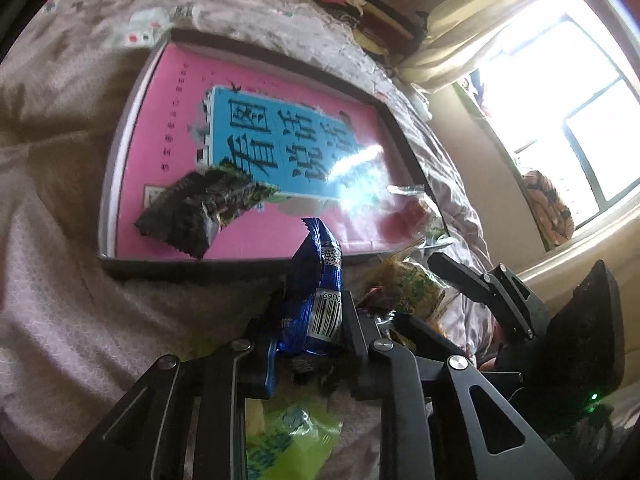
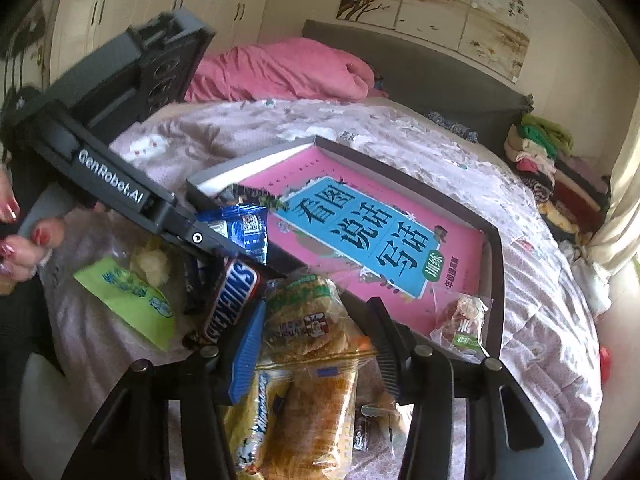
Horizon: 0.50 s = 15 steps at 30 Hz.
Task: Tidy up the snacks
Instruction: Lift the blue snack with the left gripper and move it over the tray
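Left gripper [image 1: 308, 320]: clamped on blue packet [image 1: 316, 280], held near tray [image 1: 120, 128] edge. Right gripper [image 2: 320, 336]: fingers apart around bread bag [image 2: 316, 344], beside tray on bed.

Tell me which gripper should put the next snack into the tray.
Left, probably. The left gripper is already shut on the blue packet, held near the tray edge. The right gripper is open around the bread packet, not yet gripping.
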### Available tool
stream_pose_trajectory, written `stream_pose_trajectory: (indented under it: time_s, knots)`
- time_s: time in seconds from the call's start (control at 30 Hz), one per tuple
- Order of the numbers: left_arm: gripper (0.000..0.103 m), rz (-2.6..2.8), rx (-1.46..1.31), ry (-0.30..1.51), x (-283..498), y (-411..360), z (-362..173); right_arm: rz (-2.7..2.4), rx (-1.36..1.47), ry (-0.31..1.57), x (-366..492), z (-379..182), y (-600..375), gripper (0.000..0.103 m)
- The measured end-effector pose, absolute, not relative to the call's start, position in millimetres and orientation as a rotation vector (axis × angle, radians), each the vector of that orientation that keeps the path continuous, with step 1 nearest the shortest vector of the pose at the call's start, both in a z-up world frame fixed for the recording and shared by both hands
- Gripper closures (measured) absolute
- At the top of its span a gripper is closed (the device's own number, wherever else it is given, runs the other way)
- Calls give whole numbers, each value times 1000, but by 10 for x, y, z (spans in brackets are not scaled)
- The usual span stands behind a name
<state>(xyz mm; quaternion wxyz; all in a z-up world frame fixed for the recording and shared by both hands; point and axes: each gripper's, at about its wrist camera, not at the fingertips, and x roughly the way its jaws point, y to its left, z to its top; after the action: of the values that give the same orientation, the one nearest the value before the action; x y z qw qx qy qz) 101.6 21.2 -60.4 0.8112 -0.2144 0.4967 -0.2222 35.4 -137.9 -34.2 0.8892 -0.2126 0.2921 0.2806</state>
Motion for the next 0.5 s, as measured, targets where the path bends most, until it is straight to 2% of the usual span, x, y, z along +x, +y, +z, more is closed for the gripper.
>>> stream_pose_trajectory:
  time_s: [0.17, 0.23, 0.4, 0.5]
  knots:
    - [79, -461, -429, 1011, 972, 250, -428, 595, -358, 597, 368, -230, -1475, 55]
    - [79, -454, -417, 1010, 969, 256, -419, 593, -372, 612, 382, -252, -1468, 80]
    - [79, -451, -414, 1023, 970, 263, -461, 601, -390, 647, 389, -321, -1450, 78]
    - [79, -450, -412, 1014, 968, 266, -436, 594, -398, 672, 395, -355, -1429, 58]
